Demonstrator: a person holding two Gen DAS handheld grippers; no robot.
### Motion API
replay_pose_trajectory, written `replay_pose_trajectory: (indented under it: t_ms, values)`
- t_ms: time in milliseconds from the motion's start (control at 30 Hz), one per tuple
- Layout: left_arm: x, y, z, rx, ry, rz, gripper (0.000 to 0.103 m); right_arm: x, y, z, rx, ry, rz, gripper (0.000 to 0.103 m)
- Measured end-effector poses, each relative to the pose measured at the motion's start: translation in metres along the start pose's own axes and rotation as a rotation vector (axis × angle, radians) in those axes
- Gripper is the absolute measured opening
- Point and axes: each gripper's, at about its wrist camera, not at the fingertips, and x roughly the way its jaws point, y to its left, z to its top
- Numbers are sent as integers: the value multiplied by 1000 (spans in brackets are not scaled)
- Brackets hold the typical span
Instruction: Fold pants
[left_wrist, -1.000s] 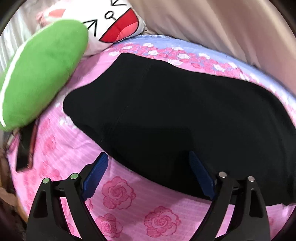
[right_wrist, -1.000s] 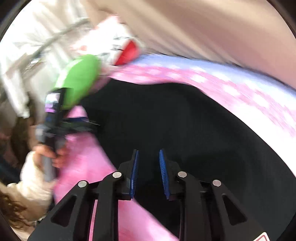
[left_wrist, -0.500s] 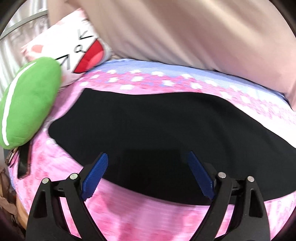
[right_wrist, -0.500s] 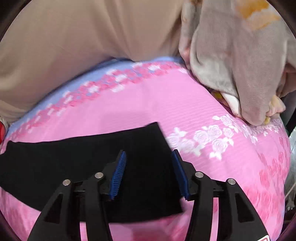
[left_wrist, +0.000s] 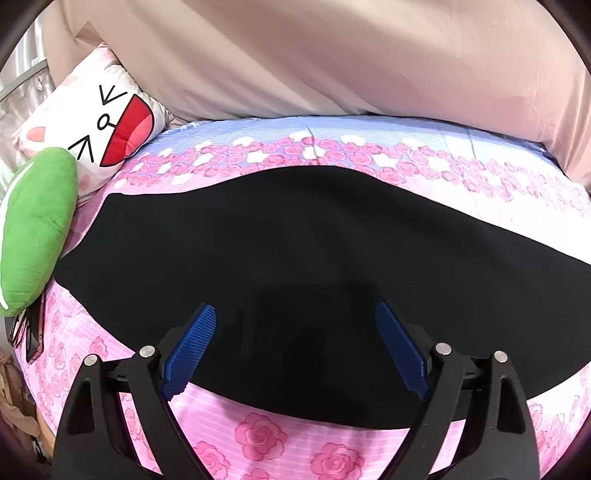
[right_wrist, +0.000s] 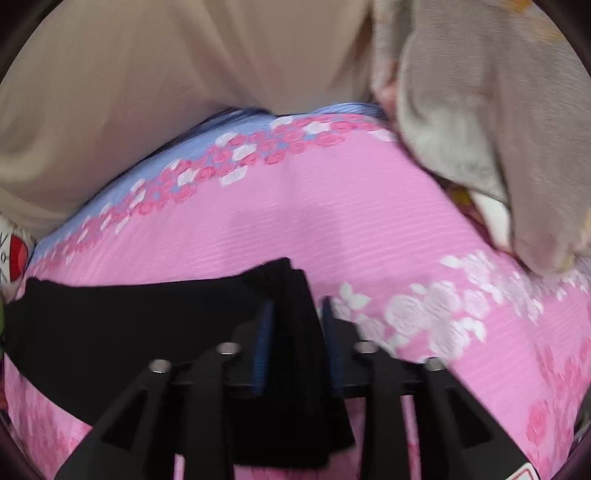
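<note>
Pink rose-print bedsheet (left_wrist: 258, 435) w/ blue band along far edge; beige curtain (left_wrist: 332, 62) behind. Black pants (left_wrist: 295, 251) lie flat across sheet, running L to R. Green cushion (left_wrist: 33, 229) and white cartoon-face pillow (left_wrist: 92, 125) at L end, cushion touching pants' edge. Grey blanket (right_wrist: 480, 129) heaped at R end of bed.

Left gripper (left_wrist: 295, 343) over pants' near edge, jaws spread wide, nothing between pads. Right gripper (right_wrist: 295, 339) at pants' R end, view blurred; jaws closing, a raised fold of black fabric between the blue pads; firm grip or not — can't tell.
</note>
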Motion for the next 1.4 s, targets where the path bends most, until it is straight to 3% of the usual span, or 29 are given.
replay_pose_trajectory:
  t_ms: [100, 133, 300, 500, 567, 600, 633, 733, 833, 967, 1100, 1200, 1300, 1333, 1367, 1400]
  values:
    - [-5, 3, 0, -3, -17, -6, 87, -33, -5, -13, 44, -53, 33, 50]
    - [-5, 5, 0, -5, -18, -5, 87, -38, -8, -20, 63, -49, 27, 58]
    - [-7, 14, -5, -29, -18, -24, 87, -36, -20, -59, 173, 28, 130, 60]
    - [-18, 12, -16, -10, -28, -63, 87, -19, -6, -58, 197, 20, 86, 70]
    - [-23, 13, -22, -2, -32, -84, 87, -16, -4, -55, 205, 13, 84, 54]
    - [-24, 13, -23, -1, -32, -88, 87, -11, -5, -52, 224, 22, 117, 19]
    - [-25, 13, -25, 2, -31, -95, 87, -7, -6, -50, 265, 39, 181, 17]
    - [-27, 14, -30, 12, -29, -118, 87, -23, 11, -42, 256, -14, 160, 17]
    - [-31, 14, -35, 25, -36, -141, 87, -54, 67, -21, 159, -89, 241, 17]
    - [-32, 16, -38, 22, -37, -169, 87, -74, 190, 2, -63, -121, 385, 18]
    - [-35, 20, -41, 14, -41, -194, 87, -42, 303, -9, -223, -24, 522, 22]
    - [-34, 24, -43, 22, -43, -193, 87, 12, 373, -43, -340, 114, 514, 23]
    - [-32, 31, -44, 28, -41, -183, 87, 49, 403, -76, -433, 203, 428, 25]
    - [-31, 35, -44, 30, -43, -176, 87, 42, 401, -81, -434, 170, 423, 33]
    - [-30, 39, -43, 32, -44, -175, 87, 30, 396, -80, -427, 164, 440, 48]
    - [-30, 41, -41, 32, -45, -175, 87, 19, 387, -77, -406, 162, 466, 54]
